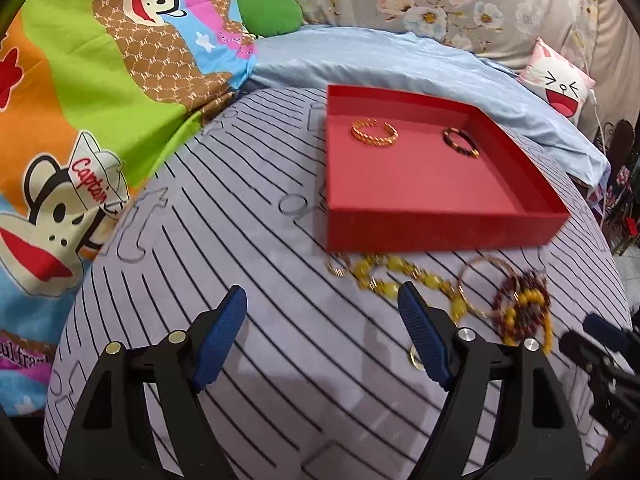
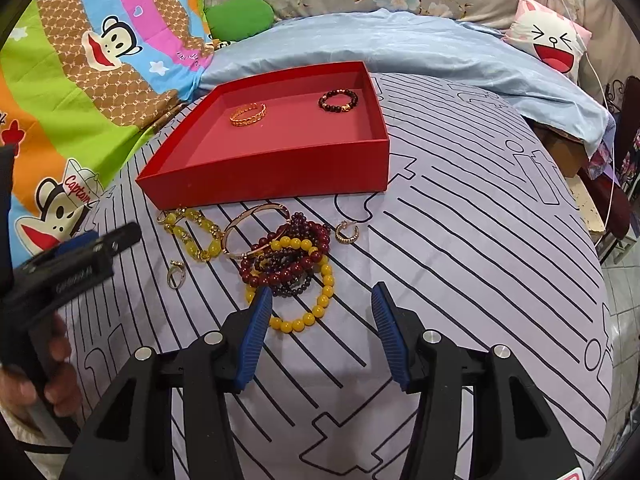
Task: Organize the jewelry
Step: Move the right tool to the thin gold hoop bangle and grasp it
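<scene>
On a striped grey bedspread (image 2: 460,216), your red tray (image 2: 280,168) sits upper centre holding a gold bangle (image 2: 248,114) and dark bead bracelet (image 2: 338,101), loose jewelry pile (image 2: 288,264) just below it, while your left gripper (image 1: 322,300) and right gripper (image 2: 318,296) hover wide apart, empty.

left tongs (image 1: 322,296): black frame, blue ribbed pads, silver pins | right tongs (image 2: 317,295): same build

Blurred in the left wrist view: bead bracelets (image 1: 522,312) and right gripper (image 1: 600,344), cut by the picture's edge. Partly hidden behind a blue pad: yellow bracelet (image 2: 316,304).
</scene>
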Demonstrator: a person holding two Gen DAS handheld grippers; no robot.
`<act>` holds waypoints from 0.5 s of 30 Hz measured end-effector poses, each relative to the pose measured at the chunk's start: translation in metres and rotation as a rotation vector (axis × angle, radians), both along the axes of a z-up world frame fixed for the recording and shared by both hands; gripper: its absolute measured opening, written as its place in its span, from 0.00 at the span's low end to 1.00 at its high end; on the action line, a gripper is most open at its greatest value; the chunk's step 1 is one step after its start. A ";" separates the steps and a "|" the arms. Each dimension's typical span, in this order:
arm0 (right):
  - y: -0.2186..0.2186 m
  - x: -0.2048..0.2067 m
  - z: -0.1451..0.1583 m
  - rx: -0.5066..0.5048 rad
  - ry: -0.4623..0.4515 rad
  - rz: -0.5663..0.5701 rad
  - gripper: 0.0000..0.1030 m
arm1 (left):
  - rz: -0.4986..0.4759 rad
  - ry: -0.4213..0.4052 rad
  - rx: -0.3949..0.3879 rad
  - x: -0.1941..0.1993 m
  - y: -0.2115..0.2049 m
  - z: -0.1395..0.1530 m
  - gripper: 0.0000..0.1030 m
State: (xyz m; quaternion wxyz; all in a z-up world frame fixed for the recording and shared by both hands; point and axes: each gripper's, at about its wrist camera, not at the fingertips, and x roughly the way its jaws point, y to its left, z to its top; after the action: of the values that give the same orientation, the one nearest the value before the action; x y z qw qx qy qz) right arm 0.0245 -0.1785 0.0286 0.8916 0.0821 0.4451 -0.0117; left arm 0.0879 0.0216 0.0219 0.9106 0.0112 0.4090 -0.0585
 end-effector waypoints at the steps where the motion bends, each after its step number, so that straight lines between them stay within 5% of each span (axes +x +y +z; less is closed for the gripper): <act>1: 0.000 0.001 0.000 -0.001 -0.001 0.001 0.49 | 0.004 0.001 0.002 0.006 0.001 0.000 0.72; 15: -0.001 0.027 -0.007 0.007 0.011 0.010 0.49 | 0.014 0.021 0.025 0.072 -0.014 -0.016 0.72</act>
State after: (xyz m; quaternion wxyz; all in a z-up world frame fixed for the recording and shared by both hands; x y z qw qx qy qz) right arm 0.0514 -0.1794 0.0214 0.8889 0.0828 0.4506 -0.0063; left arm 0.1598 0.0078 0.0058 0.9065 0.0192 0.4191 -0.0471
